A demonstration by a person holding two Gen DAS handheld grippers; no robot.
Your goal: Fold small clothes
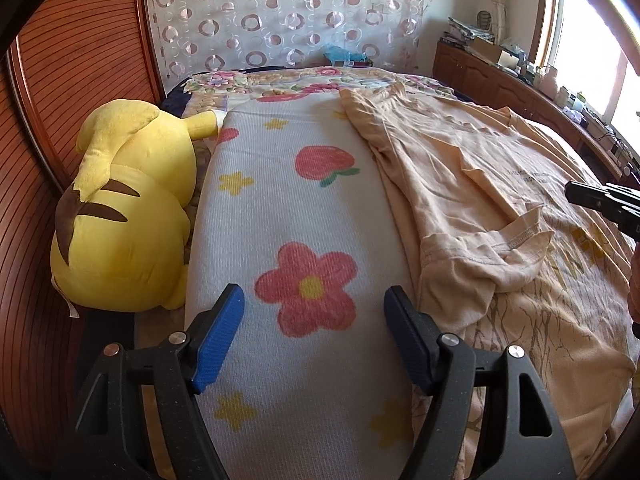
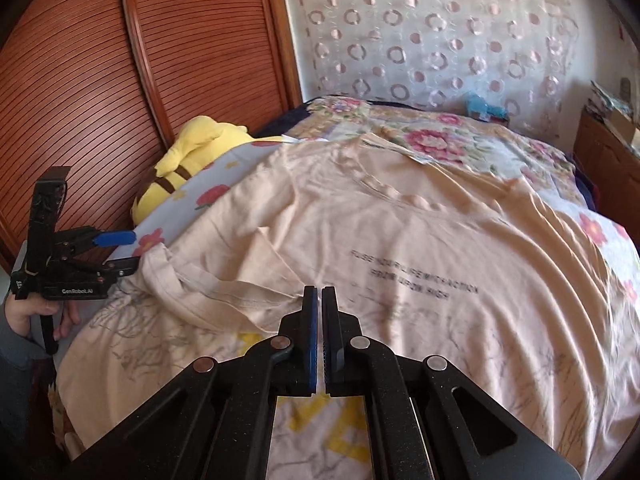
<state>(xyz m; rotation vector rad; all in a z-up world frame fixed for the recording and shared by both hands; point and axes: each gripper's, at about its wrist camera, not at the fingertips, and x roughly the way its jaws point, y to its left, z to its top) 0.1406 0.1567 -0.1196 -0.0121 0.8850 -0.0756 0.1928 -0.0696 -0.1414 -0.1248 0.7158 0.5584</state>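
My left tongs (image 1: 314, 300) are standing wide apart, holding nothing, hovering over the flowered blanket (image 1: 288, 208). My right tongs (image 2: 320, 294) are pressed together; their tips are sitting at the hem of the shirt's folded sleeve (image 2: 240, 292), but I cannot tell whether cloth is pinched between them. The peach shirt (image 2: 400, 240) is lying spread across the bed (image 2: 460, 136), printed side up, its left edge lapping the blanket. A yellow plush (image 1: 124, 216) is lying beside the blanket against the slatted wooden doors (image 1: 72, 92). A circle-patterned curtain (image 1: 280, 12) is hanging behind the bed, and a cluttered wooden cabinet (image 1: 492, 76) is running under the bright window (image 1: 592, 40)
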